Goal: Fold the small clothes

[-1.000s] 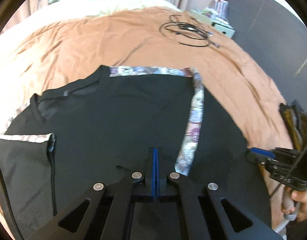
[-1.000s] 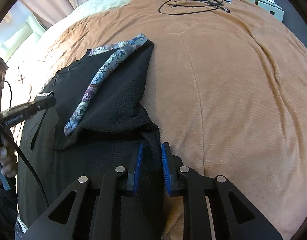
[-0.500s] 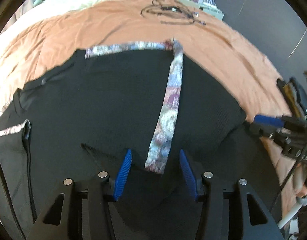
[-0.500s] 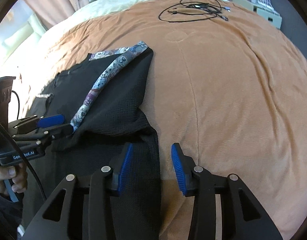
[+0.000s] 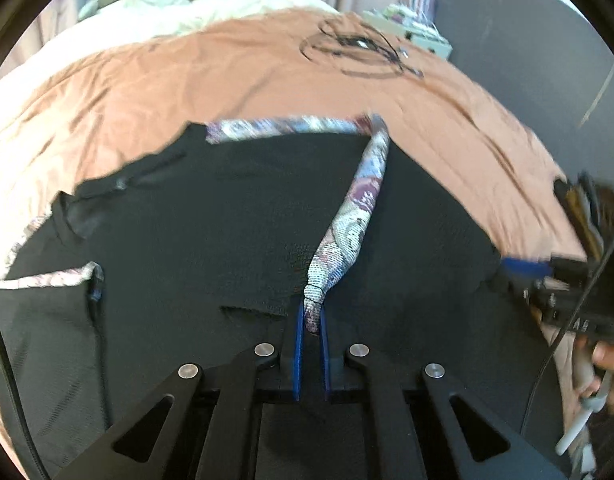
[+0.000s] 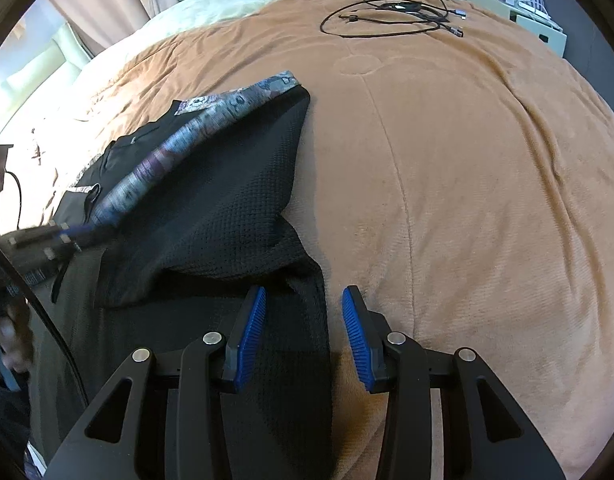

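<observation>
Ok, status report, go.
Left gripper shut on patterned trim. Right gripper open over black garment edge. Cables far off.

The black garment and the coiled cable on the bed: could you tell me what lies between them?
Only bare brown blanket separates the black garment from the coiled cable, clearest in the right wrist view.

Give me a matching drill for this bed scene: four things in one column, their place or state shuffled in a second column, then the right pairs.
Things:
1. left tool
2. right tool
3. black cable
4. black garment

Place or state:
A. coiled loosely at the far end of the brown blanket
B. spread on the blanket, one side folded over itself
C. open, over the garment's near edge
D. shut on the end of the patterned trim strip

Pairs: 1-D, 2-C, 3-A, 4-B
</observation>
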Action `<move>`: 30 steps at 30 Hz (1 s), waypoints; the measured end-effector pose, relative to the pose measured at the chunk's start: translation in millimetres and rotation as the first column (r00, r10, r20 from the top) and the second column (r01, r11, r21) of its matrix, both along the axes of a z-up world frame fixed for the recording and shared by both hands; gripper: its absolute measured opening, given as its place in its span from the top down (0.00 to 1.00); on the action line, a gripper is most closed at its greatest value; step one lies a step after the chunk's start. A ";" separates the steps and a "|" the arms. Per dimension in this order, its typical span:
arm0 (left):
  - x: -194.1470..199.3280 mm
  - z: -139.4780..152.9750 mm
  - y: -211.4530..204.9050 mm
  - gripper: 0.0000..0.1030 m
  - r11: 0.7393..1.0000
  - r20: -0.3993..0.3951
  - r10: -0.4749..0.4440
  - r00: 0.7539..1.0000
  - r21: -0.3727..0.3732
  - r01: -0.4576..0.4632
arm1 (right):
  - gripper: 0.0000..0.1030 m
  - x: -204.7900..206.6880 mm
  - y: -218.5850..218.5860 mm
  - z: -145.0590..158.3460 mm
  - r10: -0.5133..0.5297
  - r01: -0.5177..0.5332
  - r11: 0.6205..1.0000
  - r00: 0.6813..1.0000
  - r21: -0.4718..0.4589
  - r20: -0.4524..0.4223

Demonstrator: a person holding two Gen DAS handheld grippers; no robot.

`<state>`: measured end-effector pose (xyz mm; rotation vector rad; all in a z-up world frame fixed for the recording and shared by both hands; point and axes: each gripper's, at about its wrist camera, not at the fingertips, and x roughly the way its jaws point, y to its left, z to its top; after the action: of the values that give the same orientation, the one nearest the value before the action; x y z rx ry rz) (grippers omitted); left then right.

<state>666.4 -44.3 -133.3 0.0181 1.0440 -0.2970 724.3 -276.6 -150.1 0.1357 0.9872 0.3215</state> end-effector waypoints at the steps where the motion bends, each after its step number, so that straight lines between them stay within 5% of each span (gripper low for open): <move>1: 3.7 4.4 5.7 0.93 1.000 0.006 0.013 1.000 -0.006 -0.013 | 0.66 0.0 0.2 0.3 0.000 0.000 1.000 1.000 -0.001 0.000; 10: 40.2 22.6 50.9 0.91 0.975 0.045 0.223 0.974 -0.017 -0.222 | 0.81 1.5 1.4 1.9 0.027 -0.027 1.000 1.000 -0.011 -0.002; 13: 42.8 18.1 66.3 0.83 0.960 0.025 0.275 0.961 -0.048 -0.274 | 0.81 0.5 2.4 2.7 0.029 -0.029 0.999 1.000 -0.017 0.000; 15: 40.7 11.2 70.0 0.65 0.961 -0.001 0.271 0.963 -0.060 -0.271 | 0.81 -1.7 3.4 4.1 0.035 -0.035 0.999 0.999 -0.020 0.004; 18: 34.3 3.0 71.4 0.53 0.959 -0.020 0.275 0.961 -0.066 -0.276 | 0.81 -2.9 4.0 5.1 0.041 -0.041 0.999 0.999 -0.033 0.009; 30: -0.9 -39.5 33.7 0.59 0.975 -0.116 0.214 0.970 -0.038 -0.220 | 0.81 -7.6 0.9 5.2 0.020 -0.021 0.999 1.000 -0.029 -0.019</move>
<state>665.6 -10.6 -172.8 -0.1590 1.1378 -0.1256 716.7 -275.8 -144.9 0.1025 1.0119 0.3252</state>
